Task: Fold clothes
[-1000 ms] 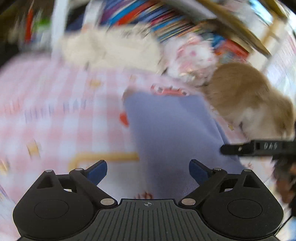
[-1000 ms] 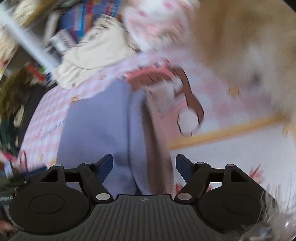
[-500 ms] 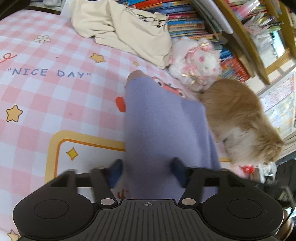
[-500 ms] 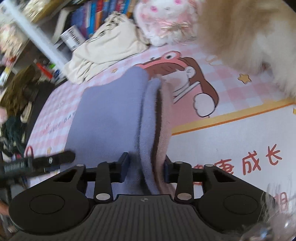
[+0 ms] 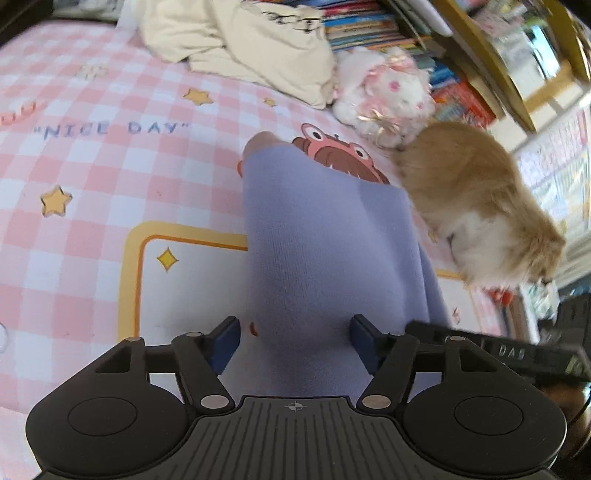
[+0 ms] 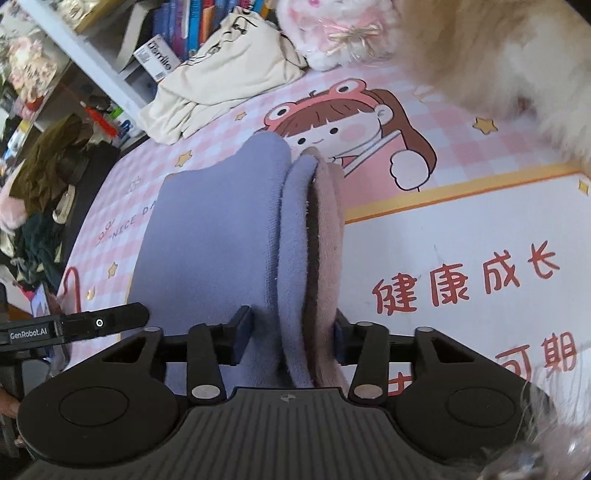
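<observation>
Right wrist: right gripper pinching soft, floppy purple garment (folded edge); left gripper spread apart around it.

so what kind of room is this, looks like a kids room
Probably a child's bedroom or playroom. A pink checked cartoon play mat covers the floor, a plush toy lies by a bookshelf packed with colourful books, and a fluffy pet stands beside the purple garment being folded.

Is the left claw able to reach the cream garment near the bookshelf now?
Probably not yet: the left claw has the purple garment between its fingers, and the cream garment lies far beyond it across the mat.
</observation>
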### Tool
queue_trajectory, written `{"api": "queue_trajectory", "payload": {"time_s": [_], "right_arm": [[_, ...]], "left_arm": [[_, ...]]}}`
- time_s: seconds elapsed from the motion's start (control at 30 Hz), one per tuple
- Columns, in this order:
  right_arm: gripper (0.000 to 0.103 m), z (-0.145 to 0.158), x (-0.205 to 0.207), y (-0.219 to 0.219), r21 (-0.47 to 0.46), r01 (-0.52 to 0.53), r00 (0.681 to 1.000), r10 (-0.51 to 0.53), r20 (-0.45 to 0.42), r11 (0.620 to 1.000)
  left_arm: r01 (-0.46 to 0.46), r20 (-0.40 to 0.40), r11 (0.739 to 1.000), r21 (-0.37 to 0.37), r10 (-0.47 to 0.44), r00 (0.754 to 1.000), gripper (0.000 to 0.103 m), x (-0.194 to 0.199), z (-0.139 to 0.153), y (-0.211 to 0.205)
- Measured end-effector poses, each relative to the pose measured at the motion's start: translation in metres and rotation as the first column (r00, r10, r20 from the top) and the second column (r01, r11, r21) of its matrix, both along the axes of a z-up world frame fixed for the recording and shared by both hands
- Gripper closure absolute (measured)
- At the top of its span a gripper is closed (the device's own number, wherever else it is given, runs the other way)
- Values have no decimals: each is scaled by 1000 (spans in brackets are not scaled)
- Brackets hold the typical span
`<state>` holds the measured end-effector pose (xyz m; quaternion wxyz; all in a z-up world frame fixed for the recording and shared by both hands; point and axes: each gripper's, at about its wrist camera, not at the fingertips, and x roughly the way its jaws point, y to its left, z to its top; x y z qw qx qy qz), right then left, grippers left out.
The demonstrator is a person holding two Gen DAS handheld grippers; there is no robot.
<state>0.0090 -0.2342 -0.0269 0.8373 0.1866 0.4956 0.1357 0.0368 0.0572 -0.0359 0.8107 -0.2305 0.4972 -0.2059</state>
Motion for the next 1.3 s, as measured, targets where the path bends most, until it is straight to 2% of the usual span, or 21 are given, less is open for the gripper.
{"api": "queue_trajectory", "payload": {"time_s": [0.17,0.2,0.27,0.3,0.33,0.4,0.47,0.53,0.67,0.73,0.8,1.0,1.07,1.17,1.3], "right_arm": [[54,-8,4,-5,64,35,999,-33,-29,997],[56,-7,3,-4,60,30,999,-29,-22,998],[65,-5,2,0,41,14,1000,-15,2,999],[72,0,-2,7,-8,-17,999,17,43,1000],[73,4,-5,13,-59,-45,995,50,82,997],[75,11,-13,24,-145,-92,983,113,143,985],[75,9,-13,22,-135,-98,983,117,138,986],[74,6,-13,18,-115,-98,985,113,128,989],[64,-1,-1,4,-6,-43,998,43,47,999],[58,-3,3,3,19,-30,999,30,17,999],[56,-5,7,4,32,-25,1000,25,-4,999],[55,-9,10,1,70,-20,1000,21,-12,997],[58,-9,11,2,67,-26,1000,27,-6,997],[68,-6,9,5,48,-51,998,50,25,998],[75,5,-1,20,-71,-126,982,134,131,990]], "left_arm": [[-38,-50,996,-87,34,998,35,9,-13,-3],[-29,-43,997,-72,26,999,35,9,-12,-7],[-3,-13,1000,-18,3,1000,40,7,-7,-16],[8,7,1000,15,-8,1000,45,5,-3,-20],[19,35,999,50,-21,999,49,2,2,-26],[51,106,990,132,-66,992,51,-6,15,-38],[76,158,978,195,-107,982,50,-12,24,-45],[82,134,979,188,-108,985,49,-8,21,-42],[31,46,995,94,-35,998,43,0,7,-25],[7,19,998,62,-9,1000,34,2,2,-20],[-6,0,999,38,6,1000,30,3,-2,-18],[14,26,999,50,-15,1000,31,5,-3,-27],[22,35,997,70,-25,999,32,4,-1,-31],[23,47,996,90,-28,999,38,3,2,-34],[33,100,990,137,-47,994,46,-4,12,-39]]}}
